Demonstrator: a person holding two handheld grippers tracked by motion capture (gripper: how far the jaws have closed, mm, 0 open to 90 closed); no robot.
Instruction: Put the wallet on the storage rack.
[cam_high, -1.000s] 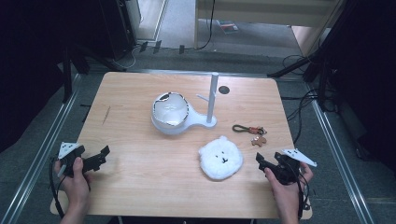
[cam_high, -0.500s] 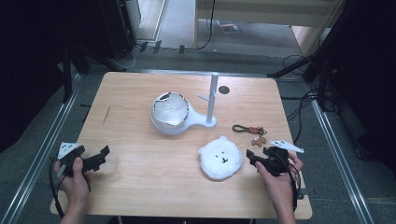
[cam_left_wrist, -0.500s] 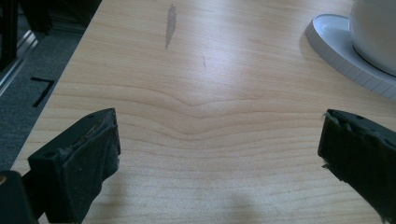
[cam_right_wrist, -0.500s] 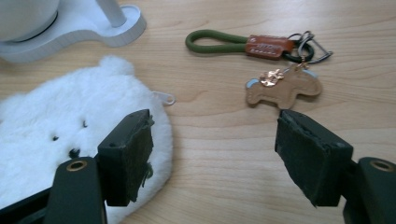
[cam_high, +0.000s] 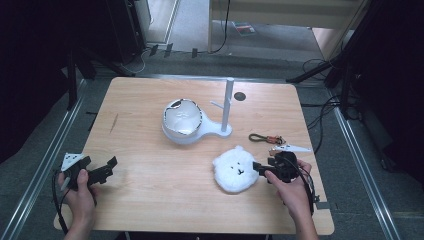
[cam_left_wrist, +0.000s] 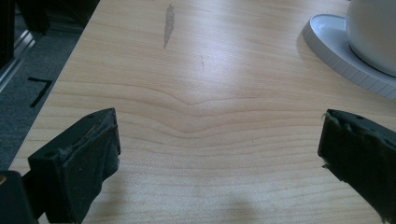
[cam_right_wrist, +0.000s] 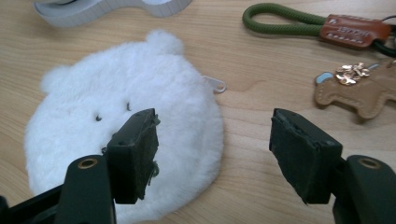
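The right tool (cam_high: 258, 167) sits at the right edge of the white bear-face pouch (cam_high: 235, 169), its tips pointing at the plush. In the right gripper view its jaws stand apart and have just been closing; one pad (cam_right_wrist: 138, 150) lies in front of the pouch's (cam_right_wrist: 126, 121) right side, the other pad (cam_right_wrist: 299, 151) is over bare wood, and the pouch edge lies between them. No pad presses on the plush. The pouch lies flat on the bench (cam_high: 150, 200), face up, with its small zipper pull (cam_right_wrist: 215, 85) sticking out just ahead of the tool.

Beyond the right tool and just to its far side lie a green loop strap with a brown leather tab (cam_right_wrist: 308, 23) and a tan charm with a gold flower (cam_right_wrist: 356, 88), both clear of the pads.

The left tool (cam_high: 106, 169) is held low near the bench's near-left part, well apart from the pouch. Its jaws stand wide apart over bare wood with nothing between them. Ahead of it and to its right is the rim of the white stand base (cam_left_wrist: 336, 53), which carries a white bowl-shaped shell (cam_high: 183, 118) and an upright post (cam_high: 228, 102).
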